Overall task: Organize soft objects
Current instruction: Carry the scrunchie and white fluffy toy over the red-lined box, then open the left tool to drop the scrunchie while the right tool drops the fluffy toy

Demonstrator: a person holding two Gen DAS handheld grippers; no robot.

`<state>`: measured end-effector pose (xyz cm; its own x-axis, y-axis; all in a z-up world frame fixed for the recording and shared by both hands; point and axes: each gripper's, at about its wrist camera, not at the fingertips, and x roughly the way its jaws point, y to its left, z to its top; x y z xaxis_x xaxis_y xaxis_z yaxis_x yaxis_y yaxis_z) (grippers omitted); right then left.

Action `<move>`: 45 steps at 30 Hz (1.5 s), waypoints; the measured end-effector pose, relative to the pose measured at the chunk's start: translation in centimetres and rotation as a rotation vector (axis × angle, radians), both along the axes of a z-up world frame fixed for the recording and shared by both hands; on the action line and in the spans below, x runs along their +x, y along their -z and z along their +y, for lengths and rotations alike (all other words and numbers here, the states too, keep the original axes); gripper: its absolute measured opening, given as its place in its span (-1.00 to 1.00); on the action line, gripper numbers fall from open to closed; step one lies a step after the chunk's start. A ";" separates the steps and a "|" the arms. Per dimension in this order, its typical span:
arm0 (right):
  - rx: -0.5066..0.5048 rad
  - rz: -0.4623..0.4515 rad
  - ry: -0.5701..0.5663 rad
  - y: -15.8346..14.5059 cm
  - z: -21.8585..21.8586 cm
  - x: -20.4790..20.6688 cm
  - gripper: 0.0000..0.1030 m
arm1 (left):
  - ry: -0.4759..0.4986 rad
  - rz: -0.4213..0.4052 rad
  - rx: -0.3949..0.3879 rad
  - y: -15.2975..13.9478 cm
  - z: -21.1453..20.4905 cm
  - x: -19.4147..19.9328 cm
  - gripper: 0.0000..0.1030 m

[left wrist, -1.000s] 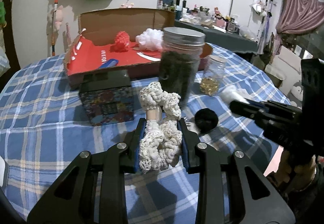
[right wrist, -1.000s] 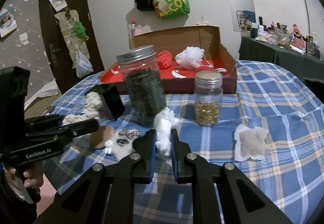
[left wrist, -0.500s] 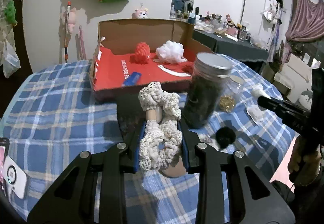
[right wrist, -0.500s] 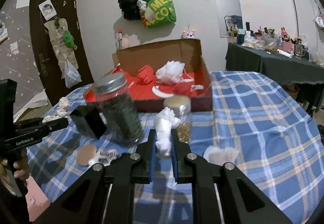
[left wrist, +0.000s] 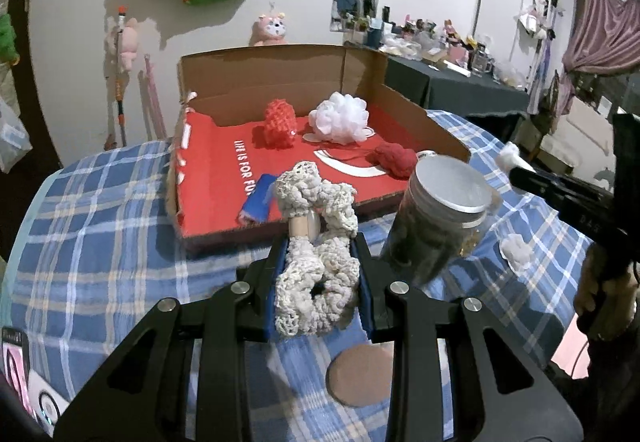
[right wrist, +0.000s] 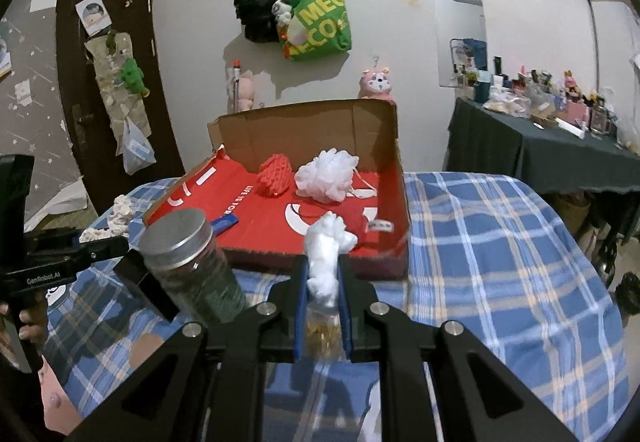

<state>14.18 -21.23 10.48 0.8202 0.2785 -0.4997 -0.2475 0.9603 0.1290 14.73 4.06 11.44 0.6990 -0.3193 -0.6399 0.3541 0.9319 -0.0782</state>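
My left gripper (left wrist: 320, 262) is shut on a cream crocheted piece (left wrist: 316, 282) and holds it above the table, short of the open cardboard box (left wrist: 280, 78). My right gripper (right wrist: 323, 274) is shut on a white soft wad (right wrist: 328, 242), also raised in front of the box (right wrist: 312, 126). On the box's red floor lie a red knitted ball (left wrist: 279, 122), a white fluffy puff (left wrist: 341, 117), a red yarn lump (left wrist: 394, 159) and a blue item (left wrist: 258, 198). The left gripper with its cream piece shows at the left of the right wrist view (right wrist: 108, 230).
A tall metal-lidded jar with dark contents (left wrist: 436, 222) stands just right of my left gripper. A small jar with golden bits (right wrist: 324, 334) sits under my right gripper. A round tan disc (left wrist: 360, 376) and a white pad (left wrist: 518, 252) lie on the blue plaid tablecloth (left wrist: 100, 242).
Both grippers have risen and moved toward the box, each still holding its soft thing. The jars now sit lower and closer in both views.
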 end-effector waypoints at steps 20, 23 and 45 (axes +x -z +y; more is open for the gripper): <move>-0.081 0.349 -0.369 0.5 4.5 15.8 -0.70 | 0.173 0.237 0.128 1.4 -4.8 13.4 -0.45; -0.110 0.411 -0.382 1.6 5.5 18.2 -0.70 | 0.179 0.273 0.170 2.5 -5.5 15.4 -0.45; -0.248 0.569 -0.424 5.5 8.0 22.9 -0.68 | 0.251 0.393 0.316 6.6 -8.8 19.5 -0.44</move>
<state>37.09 -13.22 4.95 0.2641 0.3370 -0.9037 -0.5623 0.8151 0.1396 34.27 -4.74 4.84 0.3161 -0.1957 -0.9283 0.5688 0.8223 0.0203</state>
